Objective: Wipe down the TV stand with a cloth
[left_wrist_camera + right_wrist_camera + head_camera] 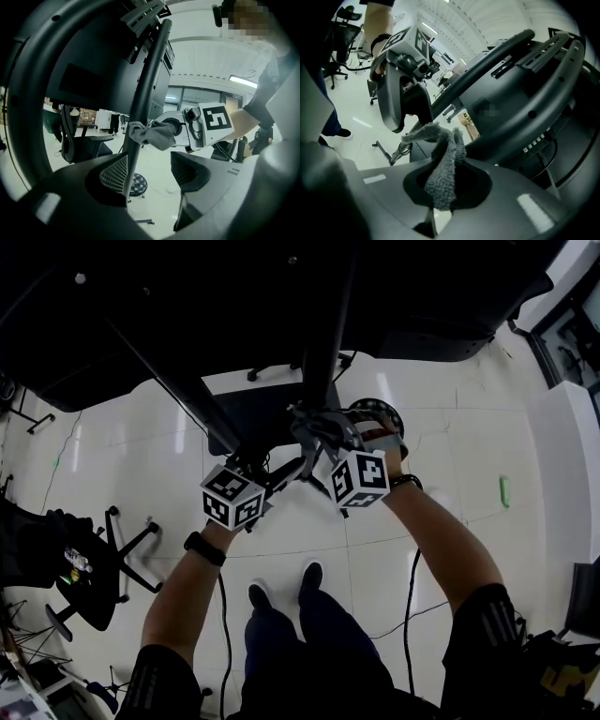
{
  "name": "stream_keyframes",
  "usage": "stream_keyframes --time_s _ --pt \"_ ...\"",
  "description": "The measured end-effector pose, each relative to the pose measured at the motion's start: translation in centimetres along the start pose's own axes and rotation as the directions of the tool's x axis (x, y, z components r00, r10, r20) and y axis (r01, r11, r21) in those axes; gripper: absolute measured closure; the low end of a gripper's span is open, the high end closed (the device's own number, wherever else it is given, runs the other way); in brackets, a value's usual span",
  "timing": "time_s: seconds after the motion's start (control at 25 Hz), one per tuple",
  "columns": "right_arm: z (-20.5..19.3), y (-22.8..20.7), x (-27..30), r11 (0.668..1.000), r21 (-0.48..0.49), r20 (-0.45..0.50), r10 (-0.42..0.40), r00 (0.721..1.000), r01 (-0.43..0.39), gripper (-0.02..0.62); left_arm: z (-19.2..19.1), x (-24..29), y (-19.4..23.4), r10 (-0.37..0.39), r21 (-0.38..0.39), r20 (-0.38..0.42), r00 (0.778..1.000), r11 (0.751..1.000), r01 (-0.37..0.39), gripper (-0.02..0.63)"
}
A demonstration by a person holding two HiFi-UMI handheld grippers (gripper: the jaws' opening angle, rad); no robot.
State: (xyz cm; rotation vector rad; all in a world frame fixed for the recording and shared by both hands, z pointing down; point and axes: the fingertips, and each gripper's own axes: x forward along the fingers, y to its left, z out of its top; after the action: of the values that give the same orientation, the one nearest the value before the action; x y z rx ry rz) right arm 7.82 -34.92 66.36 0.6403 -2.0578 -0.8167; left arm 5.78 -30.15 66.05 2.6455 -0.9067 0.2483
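Pinched in the jaws of the right gripper (443,197), the grey cloth (445,159) touches the TV stand pole (152,79) near the left gripper (149,168), whose jaws are wide apart; on that thin round pole it may slip aside.

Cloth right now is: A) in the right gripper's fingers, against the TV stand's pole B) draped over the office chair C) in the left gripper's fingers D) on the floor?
A: the right gripper is shut on the grey cloth, and the left gripper view shows that cloth touching the black pole.
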Motion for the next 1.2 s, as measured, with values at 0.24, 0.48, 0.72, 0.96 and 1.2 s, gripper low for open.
stream_keyframes --time_s 0.24,0.48,0.72,0.96,1.2 --pt "-3.4 5.2 3.7 0.998 0.036 -0.033 0.052 0.998 -0.051 0.571 -5.8 1.8 1.7 0.001 -0.019 -0.057 0.998 1.0 -0.002 0.296" --pt "-6.6 10.5 7.4 0.995 0.045 -0.063 0.091 0.994 -0.088 0.572 -12.4 3.4 3.1 -0.013 -0.036 -0.11 0.994 0.999 0.01 0.295" --pt "-9.3 15.0 10.6 0.99 0.037 -0.103 0.142 0.984 -0.139 0.572 -17.6 4.9 4.5 -0.014 -0.077 -0.134 0.991 0.997 0.004 0.295" --pt "-11.5 18.5 13.1 0.976 0.052 -0.155 0.216 0.964 -0.21 0.572 -20.0 5.4 5.2 -0.022 -0.091 -0.147 0.989 0.996 0.008 0.295" --pt "-12.3 20.2 14.1 0.969 0.095 -0.192 0.243 0.951 -0.229 0.572 -20.7 5.0 5.3 -0.027 -0.086 -0.161 0.987 0.996 0.014 0.293"
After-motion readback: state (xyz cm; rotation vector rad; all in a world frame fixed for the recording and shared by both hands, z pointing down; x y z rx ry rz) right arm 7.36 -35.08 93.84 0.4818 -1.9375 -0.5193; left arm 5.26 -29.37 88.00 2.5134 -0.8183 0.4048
